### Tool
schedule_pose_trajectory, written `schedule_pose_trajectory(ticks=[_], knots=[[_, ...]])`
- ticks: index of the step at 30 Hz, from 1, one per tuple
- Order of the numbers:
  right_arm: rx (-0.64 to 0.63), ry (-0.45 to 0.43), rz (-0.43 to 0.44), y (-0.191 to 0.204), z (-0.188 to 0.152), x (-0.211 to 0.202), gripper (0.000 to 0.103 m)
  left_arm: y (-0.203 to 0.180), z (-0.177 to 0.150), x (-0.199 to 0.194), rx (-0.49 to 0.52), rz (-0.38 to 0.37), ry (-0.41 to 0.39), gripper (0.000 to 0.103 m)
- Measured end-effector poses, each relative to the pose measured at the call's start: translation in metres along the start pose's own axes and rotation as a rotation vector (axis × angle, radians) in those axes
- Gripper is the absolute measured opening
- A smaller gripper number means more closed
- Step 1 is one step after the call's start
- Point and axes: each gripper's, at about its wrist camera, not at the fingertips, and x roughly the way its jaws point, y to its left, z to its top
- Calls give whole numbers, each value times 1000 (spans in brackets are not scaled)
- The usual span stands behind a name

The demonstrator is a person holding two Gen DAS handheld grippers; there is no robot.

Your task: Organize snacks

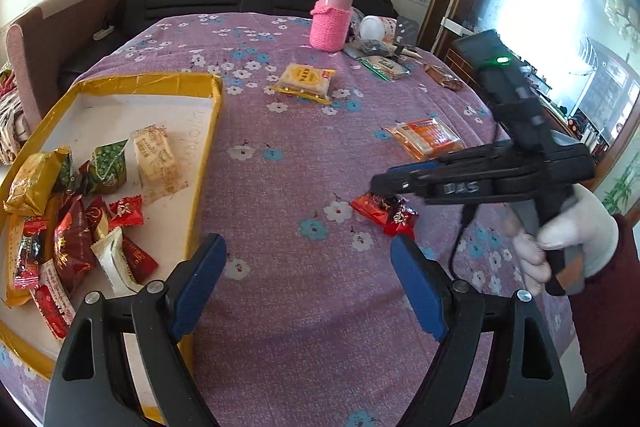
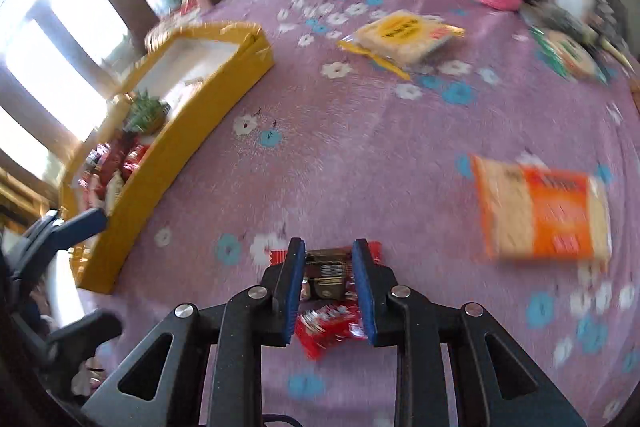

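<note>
My right gripper point(image 2: 329, 247) is shut on a small red snack packet point(image 2: 332, 325), its blue pads pressing both sides. The left wrist view shows that right gripper point(image 1: 380, 187) angled down over the red packet point(image 1: 384, 213), low over the purple flowered cloth, held by a white-gloved hand point(image 1: 568, 243). My left gripper point(image 1: 308, 243) stands open with nothing between its fingers, just right of the yellow box point(image 1: 176, 81). The box holds several wrapped snacks point(image 1: 76, 227). In the blurred right wrist view, the yellow box point(image 2: 172, 167) lies to the left.
Loose on the cloth are a yellow-labelled cracker packet point(image 1: 306, 81), an orange packet point(image 1: 428, 139), a green packet point(image 1: 384, 65) and a brown one point(image 1: 442, 75). A pink bottle point(image 1: 332, 15) in a knitted sleeve stands at the far edge, beside small clutter. A dark sofa runs behind.
</note>
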Motion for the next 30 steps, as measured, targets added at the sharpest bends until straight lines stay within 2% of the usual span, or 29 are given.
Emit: schedule_pose_trajectory(ticks=[2, 3, 5, 8, 11, 13, 14, 16, 17, 18, 19, 21, 26, 27, 30], knots=[[41, -69, -21, -8, -14, -20, 36, -4, -1, 1, 7, -7, 4, 85], [49, -97, -45, -10, -21, -27, 45, -6, -1, 1, 9, -10, 7, 85], [80, -128, -69, -11, -33, -32, 46, -8, -2, 2, 13, -9, 11, 85], [109, -107, -24, -4, -42, -21, 46, -7, -1, 3, 4, 1, 17, 85], [76, -101, -68, 9, -44, -6, 44, -3, 1, -1, -12, 11, 13, 85], [59, -94, -77, 18, -43, 1, 34, -1, 3, -6, -4, 28, -1, 85], [44, -98, -91, 23, -44, 2, 33, -1, 5, -8, 0, 30, -8, 85], [22, -115, -115, 27, -49, -2, 21, -1, 9, -11, 17, 6, -21, 85], [22, -130, -115, 26, -52, -7, 19, -2, 11, -10, 26, -13, -13, 85], [27, -141, -110, 23, -54, -11, 4, -3, 13, -7, 29, -23, -3, 85], [34, -148, -111, 18, -55, -16, 0, -6, 16, -1, 38, -40, 18, 85], [52, -158, -125, 8, -58, -21, 0, -14, 21, 16, 61, -71, 59, 85], [108, -167, -139, -21, -67, -29, 3, -37, 29, 54, 166, -81, 123, 84], [120, -170, -129, -27, -69, -31, 7, -41, 30, 61, 195, -92, 133, 84], [164, -192, -75, -41, -75, -39, 8, -51, 39, 81, 276, -119, 171, 82]])
